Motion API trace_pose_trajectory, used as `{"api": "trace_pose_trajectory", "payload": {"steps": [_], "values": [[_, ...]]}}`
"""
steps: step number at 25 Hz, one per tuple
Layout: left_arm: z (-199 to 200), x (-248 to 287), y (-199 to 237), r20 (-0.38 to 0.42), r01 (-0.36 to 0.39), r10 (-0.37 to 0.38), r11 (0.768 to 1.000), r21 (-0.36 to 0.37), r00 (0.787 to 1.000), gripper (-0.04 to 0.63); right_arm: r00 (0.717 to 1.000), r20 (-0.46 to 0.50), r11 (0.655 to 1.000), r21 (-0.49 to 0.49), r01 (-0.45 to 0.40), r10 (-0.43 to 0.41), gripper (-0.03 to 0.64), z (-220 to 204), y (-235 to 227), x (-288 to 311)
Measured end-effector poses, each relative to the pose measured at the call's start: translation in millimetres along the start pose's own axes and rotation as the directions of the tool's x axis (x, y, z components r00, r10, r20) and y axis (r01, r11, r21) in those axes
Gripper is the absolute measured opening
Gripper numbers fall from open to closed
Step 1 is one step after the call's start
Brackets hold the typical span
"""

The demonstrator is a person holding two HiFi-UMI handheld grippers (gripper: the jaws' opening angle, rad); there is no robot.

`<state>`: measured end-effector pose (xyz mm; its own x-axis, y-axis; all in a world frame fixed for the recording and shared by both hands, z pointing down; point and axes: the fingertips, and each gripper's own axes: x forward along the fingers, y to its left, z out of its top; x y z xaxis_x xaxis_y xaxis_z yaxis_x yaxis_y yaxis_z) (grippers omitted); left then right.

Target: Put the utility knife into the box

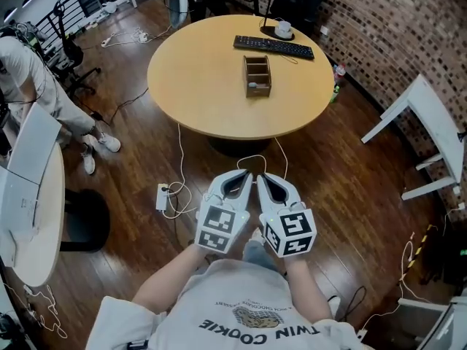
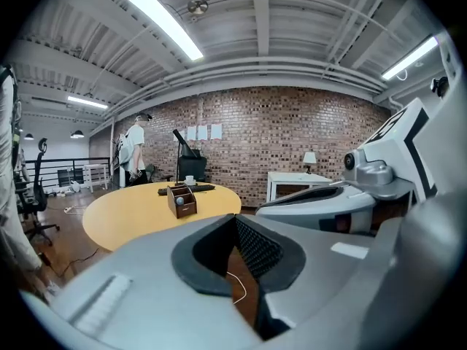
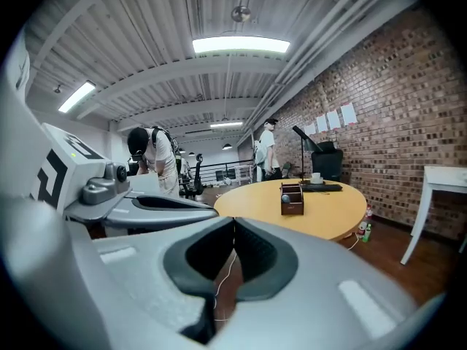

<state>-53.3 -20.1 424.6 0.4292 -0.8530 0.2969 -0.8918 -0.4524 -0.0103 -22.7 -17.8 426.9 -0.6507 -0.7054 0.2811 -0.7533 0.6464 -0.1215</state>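
A brown wooden box [image 1: 257,75] with open compartments stands on the round yellow table [image 1: 197,79]; it also shows as the box [image 2: 182,200] and the box [image 3: 292,198] in the gripper views. A small round pale thing lies in its near compartment. No utility knife shows in any view. My left gripper [image 1: 242,175] and right gripper [image 1: 261,177] are held side by side over the wooden floor, short of the table's near edge. Both point toward the table. The left gripper [image 2: 235,218] is shut and holds nothing, and so is the right gripper [image 3: 233,222].
A black keyboard [image 1: 273,47] and a white cup [image 1: 283,28] sit at the table's far side. A power strip [image 1: 162,196] and white cables lie on the floor below the grippers. A white table [image 1: 427,122] stands right, a pale round table [image 1: 33,203] left, beside a person [image 1: 44,93].
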Motion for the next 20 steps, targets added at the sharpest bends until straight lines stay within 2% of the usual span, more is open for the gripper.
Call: {"api": "trace_pose_trajectory", "payload": {"steps": [10,20], "values": [[-14.8,-63.5,-25.3,0.024,0.059,-0.058,0.998,-0.017,0.998,0.008,0.998,0.001,0.998,0.003,0.066,-0.066,0.002,-19.2,51.8,-51.7],[-23.1,-91.0,-37.4,0.03,0.066,-0.066,0.998,-0.019,0.997,0.008,0.998,0.004,0.998,-0.004,0.067,-0.067,0.002,-24.8,75.7,-70.6]]}}
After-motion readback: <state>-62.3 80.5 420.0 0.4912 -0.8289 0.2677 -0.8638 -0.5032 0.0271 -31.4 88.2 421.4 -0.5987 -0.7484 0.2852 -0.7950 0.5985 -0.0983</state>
